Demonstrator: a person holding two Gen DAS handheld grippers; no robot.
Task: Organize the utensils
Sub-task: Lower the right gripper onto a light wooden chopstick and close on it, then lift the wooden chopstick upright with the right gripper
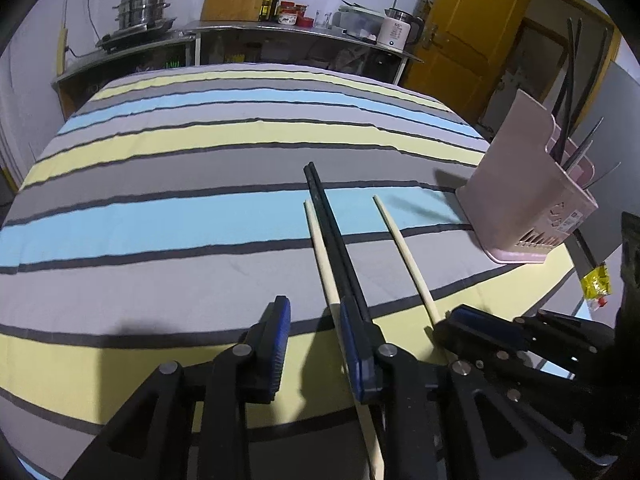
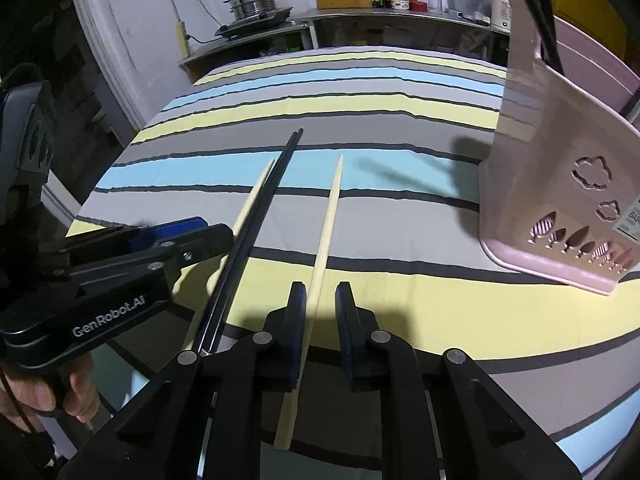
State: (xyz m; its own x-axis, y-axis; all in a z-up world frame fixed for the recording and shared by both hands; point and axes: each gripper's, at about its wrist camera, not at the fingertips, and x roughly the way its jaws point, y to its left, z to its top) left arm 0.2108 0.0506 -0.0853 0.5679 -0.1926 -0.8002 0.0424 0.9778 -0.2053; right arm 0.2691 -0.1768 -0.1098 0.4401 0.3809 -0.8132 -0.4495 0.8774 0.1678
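Note:
Two black chopsticks [image 1: 336, 240] [image 2: 256, 216] lie together on the striped cloth, with a wooden chopstick [image 1: 320, 248] [image 2: 250, 204] close along their left. My left gripper [image 1: 316, 320] [image 2: 208, 236] is open, bare cloth between its pads. Its right finger rests over that wooden chopstick, beside the black pair's near ends. A second wooden chopstick [image 1: 404, 252] [image 2: 326, 232] runs between the pads of my right gripper [image 2: 322, 308]. It lies against the left pad, with a gap to the right pad. A pink utensil holder [image 1: 520, 196] [image 2: 560, 200] stands to the right with dark utensils [image 1: 568, 80] upright in it.
The striped cloth [image 1: 180, 220] covers the table, whose near edge sits just under both grippers. A yellow packet [image 1: 596, 280] lies past the holder. A hand [image 2: 40, 396] holds the left gripper's grip. A steel counter [image 1: 280, 30] with pots and a kettle stands behind.

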